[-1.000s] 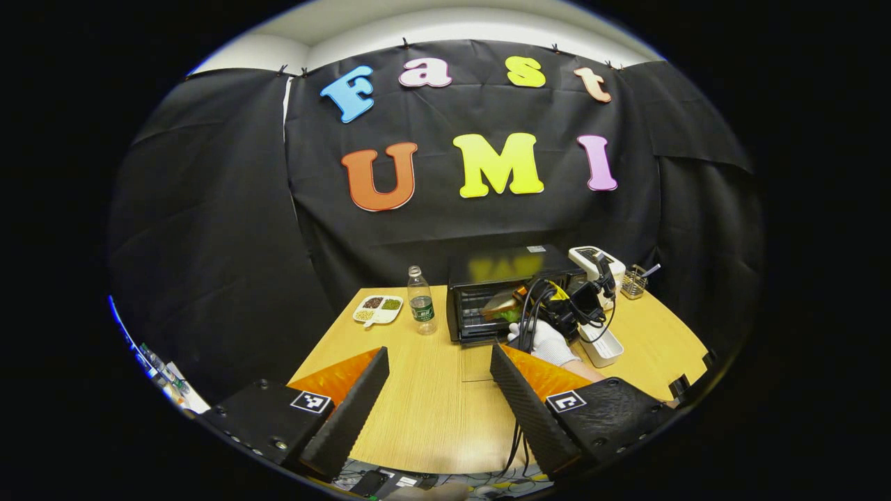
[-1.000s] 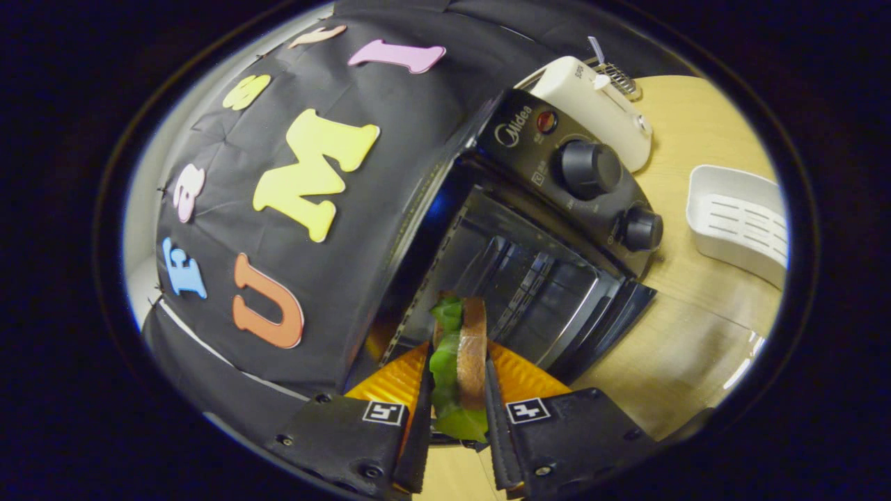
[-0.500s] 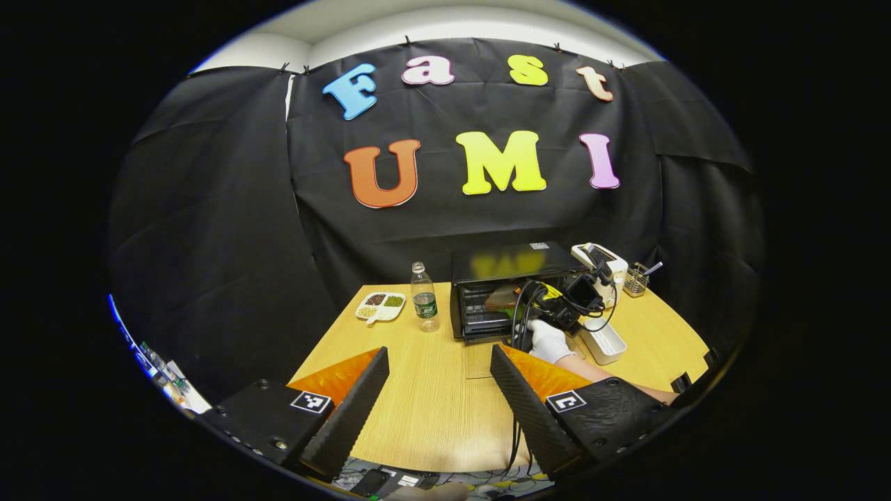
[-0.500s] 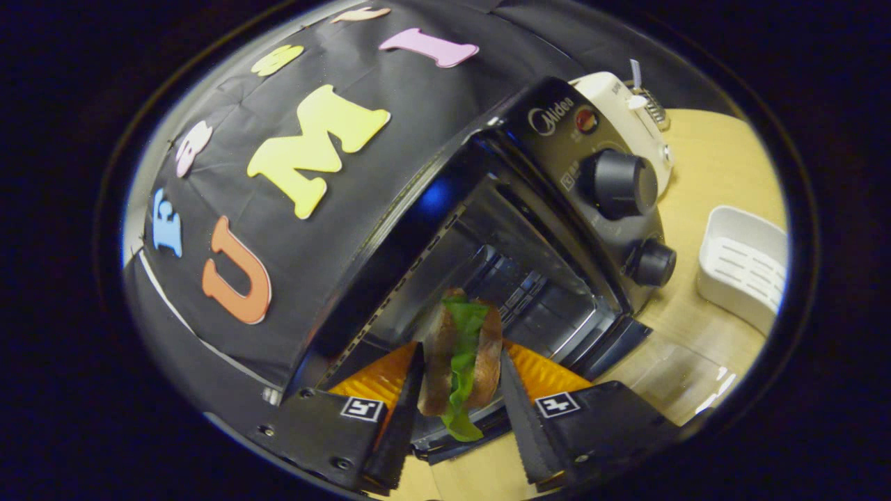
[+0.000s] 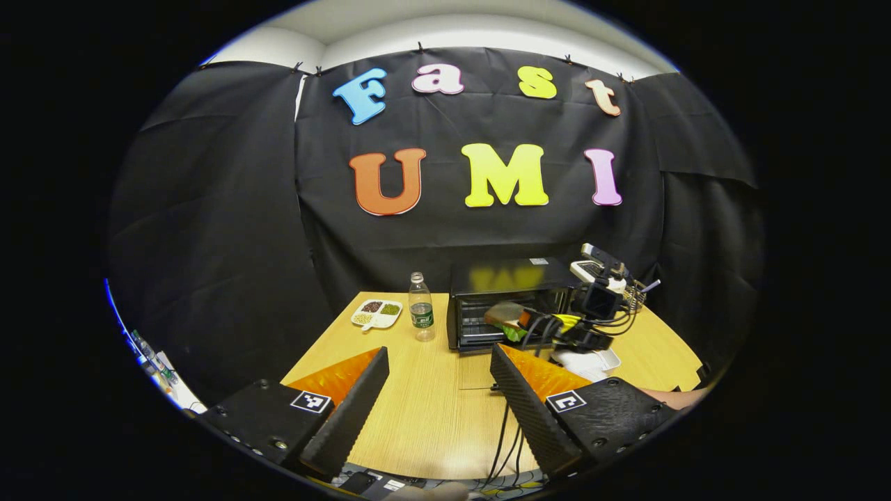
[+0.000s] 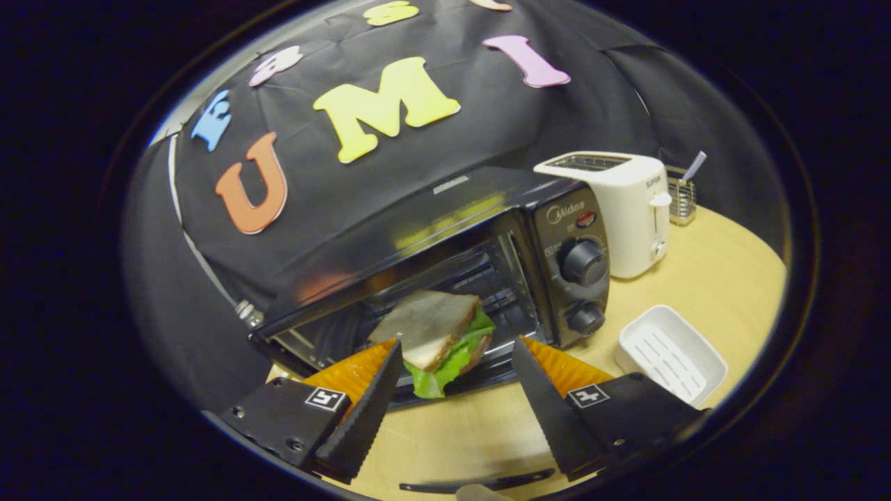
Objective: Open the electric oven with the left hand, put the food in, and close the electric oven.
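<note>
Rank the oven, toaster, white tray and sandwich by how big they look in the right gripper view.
1. Oven, clearly largest.
2. Toaster.
3. and 4. White tray and sandwich look about alike; the sandwich lies close to the camera, at the oven's open front, so I won't rank them.

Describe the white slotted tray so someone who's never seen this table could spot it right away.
Find the black electric oven on the wooden table. Just past its knob end stands a tall white toaster; in front of that lies the white tray, low, open and rectangular with slits in its floor.
</note>
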`<state>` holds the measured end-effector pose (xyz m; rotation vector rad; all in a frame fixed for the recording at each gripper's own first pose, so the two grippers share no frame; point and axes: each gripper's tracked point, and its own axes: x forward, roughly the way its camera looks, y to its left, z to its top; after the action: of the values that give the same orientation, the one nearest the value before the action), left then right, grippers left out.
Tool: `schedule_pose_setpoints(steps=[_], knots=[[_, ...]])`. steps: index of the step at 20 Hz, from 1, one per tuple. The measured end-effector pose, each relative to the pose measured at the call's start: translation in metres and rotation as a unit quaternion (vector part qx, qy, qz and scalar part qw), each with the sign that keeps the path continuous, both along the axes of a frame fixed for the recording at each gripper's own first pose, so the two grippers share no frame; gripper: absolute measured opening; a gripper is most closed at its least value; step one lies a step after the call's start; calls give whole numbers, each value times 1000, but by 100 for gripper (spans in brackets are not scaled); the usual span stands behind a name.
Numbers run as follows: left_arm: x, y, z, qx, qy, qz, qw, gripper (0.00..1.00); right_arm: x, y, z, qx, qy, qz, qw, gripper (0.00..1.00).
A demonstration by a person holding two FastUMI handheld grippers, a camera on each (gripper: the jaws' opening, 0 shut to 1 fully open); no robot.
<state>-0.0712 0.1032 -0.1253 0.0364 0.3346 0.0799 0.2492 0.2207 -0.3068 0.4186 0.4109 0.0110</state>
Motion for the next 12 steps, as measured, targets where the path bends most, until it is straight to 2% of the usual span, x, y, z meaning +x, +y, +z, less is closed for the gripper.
schedule_pose_setpoints(steps=[4,5,7,8,9,10,12], knots=[[-3,-1,9,-4,-17,2,1000,96,-50,-31,44,-47,-13,30,998,89],[-3,-3,9,-9,-19,2,1000,96,-64,-44,60,-62,-24,33,997,100],[-4,-6,7,-8,-22,4,1000,96,-92,-70,91,-87,-49,34,994,100],[-3,-9,5,-11,-23,2,1000,96,-105,-83,106,-93,-60,32,993,89],[-2,-14,3,-14,-26,1,1000,96,-118,-99,120,-98,-71,27,992,89],[1,-19,0,-17,-25,-3,1000,96,-129,-116,130,-109,-78,25,991,100],[8,-32,-8,-18,-22,-10,1000,96,-153,-153,150,-131,-91,13,987,100]])
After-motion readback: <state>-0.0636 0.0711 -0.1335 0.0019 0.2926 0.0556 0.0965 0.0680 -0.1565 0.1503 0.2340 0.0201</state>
